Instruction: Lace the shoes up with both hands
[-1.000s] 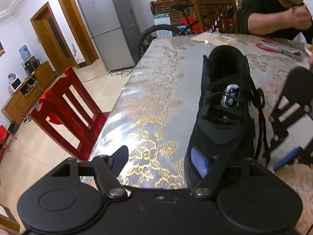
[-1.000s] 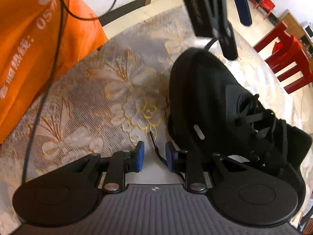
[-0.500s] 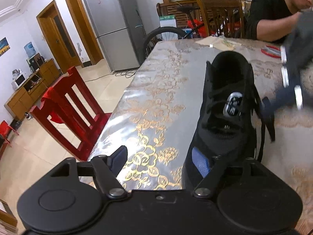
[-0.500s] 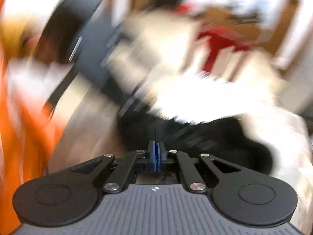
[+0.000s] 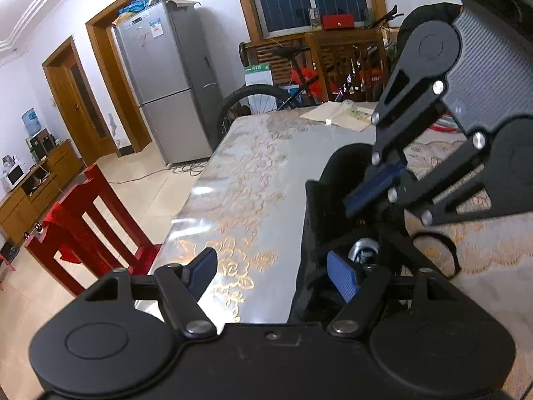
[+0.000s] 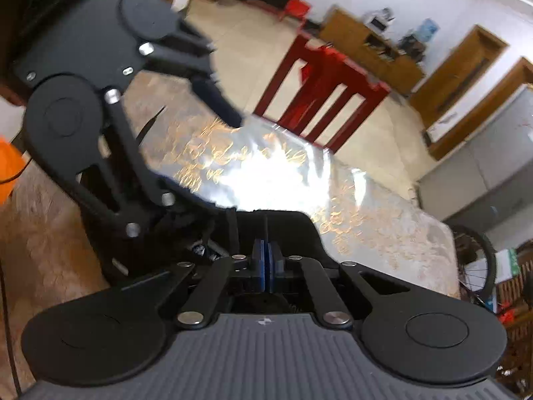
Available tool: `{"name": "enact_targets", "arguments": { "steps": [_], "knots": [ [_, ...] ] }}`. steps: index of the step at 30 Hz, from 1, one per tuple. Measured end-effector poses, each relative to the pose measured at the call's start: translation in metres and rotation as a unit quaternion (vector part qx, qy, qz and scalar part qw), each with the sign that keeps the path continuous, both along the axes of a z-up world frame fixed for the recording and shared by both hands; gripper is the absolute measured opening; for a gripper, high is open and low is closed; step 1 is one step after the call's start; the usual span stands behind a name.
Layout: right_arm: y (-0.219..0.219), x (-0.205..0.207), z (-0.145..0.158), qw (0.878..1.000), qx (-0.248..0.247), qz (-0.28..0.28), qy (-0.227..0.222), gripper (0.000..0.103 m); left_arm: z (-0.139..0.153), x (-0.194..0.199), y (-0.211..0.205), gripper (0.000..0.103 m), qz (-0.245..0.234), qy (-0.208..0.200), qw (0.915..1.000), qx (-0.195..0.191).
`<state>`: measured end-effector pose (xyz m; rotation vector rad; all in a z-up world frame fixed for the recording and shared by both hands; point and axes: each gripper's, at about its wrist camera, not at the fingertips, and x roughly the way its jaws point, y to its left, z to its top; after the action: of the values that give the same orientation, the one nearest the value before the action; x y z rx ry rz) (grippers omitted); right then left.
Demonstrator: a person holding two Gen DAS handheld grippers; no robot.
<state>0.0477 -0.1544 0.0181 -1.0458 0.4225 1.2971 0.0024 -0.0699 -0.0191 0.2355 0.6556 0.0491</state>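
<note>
So my right tongs [image 6: 265, 260] are pinched tight, pads pressed together, and there's a thin black lace [image 6: 265, 230] running up out of them, so I'm reading that as a grip on the lace end. My left tongs [image 5: 271, 275] are spread wide with nothing between the pads, sitting low at the near end of the black shoe [image 5: 319, 200].

The shoe sits on the surface [image 5: 240, 180], lengthwise away from me, and its left side isn't far from the surface's left edge. Past that edge is a drop to the floor and a red chair [image 5: 83, 220].

What worries me:
- The two tongs are crowded over the shoe's opening. In the left view the right one hangs right above it, so a careless swing could knock them together.
- The lace end is thin. If I tug at an angle it could slip out of the pads.
- A hard pull toward the left could drag the shoe to that edge, since nothing is pinning it down.

Room-wise, there's plenty of bare surface beyond the shoe and some to its right. I'd keep moves that way.
</note>
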Motion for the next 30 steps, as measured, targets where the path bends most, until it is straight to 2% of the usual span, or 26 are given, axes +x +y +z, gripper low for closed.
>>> {"name": "enact_targets", "arguments": {
  "steps": [12, 19, 24, 30],
  "knots": [
    [0.002, 0.012, -0.016, 1.000, -0.008, 0.002, 0.017, 0.003, -0.002, 0.011, 0.004, 0.075, 0.006, -0.004, 0.9999, -0.014],
    [0.006, 0.022, -0.021, 0.998, 0.028, -0.011, 0.053, 0.003, 0.001, 0.009, 0.006, 0.076, 0.015, -0.005, 0.9998, -0.014],
    [-0.003, 0.027, -0.020, 0.994, 0.071, -0.042, 0.078, 0.003, 0.002, 0.010, 0.009, 0.076, 0.022, -0.006, 0.9996, -0.017],
    [-0.003, 0.030, -0.024, 0.989, 0.095, -0.063, 0.089, 0.003, 0.002, 0.012, 0.013, 0.078, 0.027, -0.005, 0.9994, -0.021]
  ]
}}
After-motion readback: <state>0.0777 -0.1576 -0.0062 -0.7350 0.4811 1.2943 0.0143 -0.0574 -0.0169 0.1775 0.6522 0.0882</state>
